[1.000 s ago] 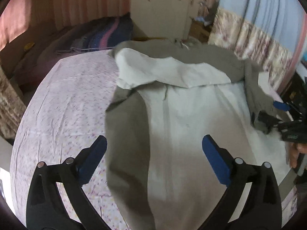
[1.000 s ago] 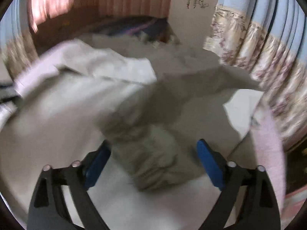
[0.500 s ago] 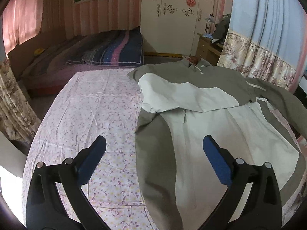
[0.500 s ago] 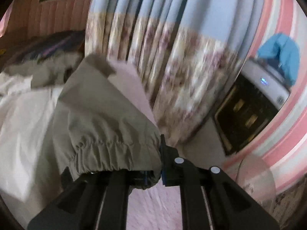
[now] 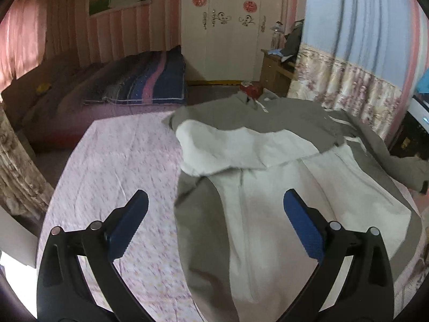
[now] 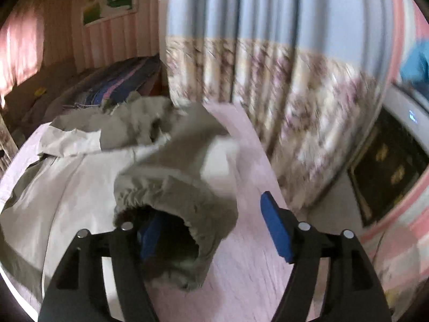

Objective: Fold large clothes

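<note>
On the bedsheet, a jacket

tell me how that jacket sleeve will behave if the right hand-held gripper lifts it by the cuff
Probably floppy: the sleeve sags in soft folds over the jacket. The elastic cuff looks bunched, so it may stretch or slip. The right hand-held gripper has just been opening, one finger inside the cuff; the sleeve would likely trail and drag the body along.
</note>
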Motion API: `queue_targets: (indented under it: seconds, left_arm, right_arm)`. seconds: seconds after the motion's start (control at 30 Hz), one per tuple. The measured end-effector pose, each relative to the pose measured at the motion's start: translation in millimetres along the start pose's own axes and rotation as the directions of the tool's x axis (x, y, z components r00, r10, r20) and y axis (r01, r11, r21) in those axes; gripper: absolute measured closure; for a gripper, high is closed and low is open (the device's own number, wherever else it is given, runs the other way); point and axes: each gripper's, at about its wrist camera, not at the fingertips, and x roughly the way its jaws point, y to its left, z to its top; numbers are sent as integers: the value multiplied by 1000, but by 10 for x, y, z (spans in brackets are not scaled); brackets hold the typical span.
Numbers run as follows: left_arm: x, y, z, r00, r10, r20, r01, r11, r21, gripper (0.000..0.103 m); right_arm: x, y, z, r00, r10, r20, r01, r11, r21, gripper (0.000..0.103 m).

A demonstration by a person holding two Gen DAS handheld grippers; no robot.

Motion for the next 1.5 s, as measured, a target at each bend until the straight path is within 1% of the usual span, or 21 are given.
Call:
queue_targets:
  seconds: [0.1,0.17,0.2,0.27,0.33,0.43,0.5,0.53,0.6,0.63,0.67,0.77,0.8,0.9,0.97,1.13,1.27,1.3,1.37,1.47,1.5]
  left_arm:
    - [141,20,216,1000,14,-8,-14,1000,3,3]
    - [167,5,354,999,38,1,-38,999,34,3]
    - [163,-3,398,999,47,6,-48,998,49,3]
    - [124,3,443,999,45,23,-47,997,64,3]
    - [114,42,419,998,50,31,-51,997,54,3]
    - [155,72,344,999,35,5,-35,999,29,3]
    - [166,15,275,1000,14,-15,-14,1000,18,3]
    - [159,-31,245,1000,3,-21,-3,1000,18,3]
    - [110,-197,170,999,-23,-34,24,999,25,3]
    - [56,-308,114,998,-50,-39,50,999,5,3]
    - [8,-391,63,997,-70,-42,70,997,-11,3]
    - [-147,-726,-138,995,-95,-35,94,995,-23,3]
    - [-181,-839,-213,997,-78,-29,77,997,-16,3]
    - [-216,-1083,-442,999,-14,-34,14,1000,-9,3]
    - [-186,-1205,-592,998,29,-52,-29,1000,-5,3]
    - [-164,-1246,-696,996,29,-82,-32,999,-42,3]
    - [-144,-1147,-384,996,70,-59,-70,998,9,3]
    - [-120,-1074,-226,995,92,-44,-91,996,21,3]
    - [-57,-942,10,990,141,-15,-141,989,40,3]
    - [178,-746,320,975,222,20,-223,970,96,3]
    - [294,-681,388,968,251,16,-251,962,110,3]
  right_arm:
    - [44,394,412,1000,2,17,-1,996,-95,33]
    - [-18,538,570,998,-34,58,43,987,-158,25]
    - [-68,551,603,995,-58,86,73,982,-177,25]
    - [-122,463,591,989,-92,116,108,984,-145,25]
    - [-190,281,514,985,-115,129,124,990,-66,25]
    - [-198,46,344,990,-49,132,46,999,22,25]
    - [-149,-35,198,995,49,84,-56,995,80,25]
    - [-117,-42,112,991,119,65,-126,985,119,25]
    - [-42,47,-27,977,209,40,-213,966,149,21]
    - [-5,143,-89,970,241,30,-243,960,139,17]
    - [32,272,-149,965,261,25,-262,959,109,17]
    - [48,668,-315,974,223,38,-220,974,-55,17]
    - [17,713,-350,973,223,60,-218,973,-75,17]
    - [4,691,-394,959,279,55,-276,960,-53,16]
    - [-42,684,-420,954,291,63,-288,956,-57,16]
    - [-132,694,-464,942,329,69,-325,943,-65,16]
    - [-129,823,-221,921,380,90,-374,924,-79,10]
    - [-81,882,-113,928,366,77,-358,929,-93,10]
    - [13,938,94,929,362,80,-354,930,-94,10]
    - [281,980,325,943,327,66,-323,944,-70,10]
    - [459,999,408,953,303,29,-301,952,-49,10]
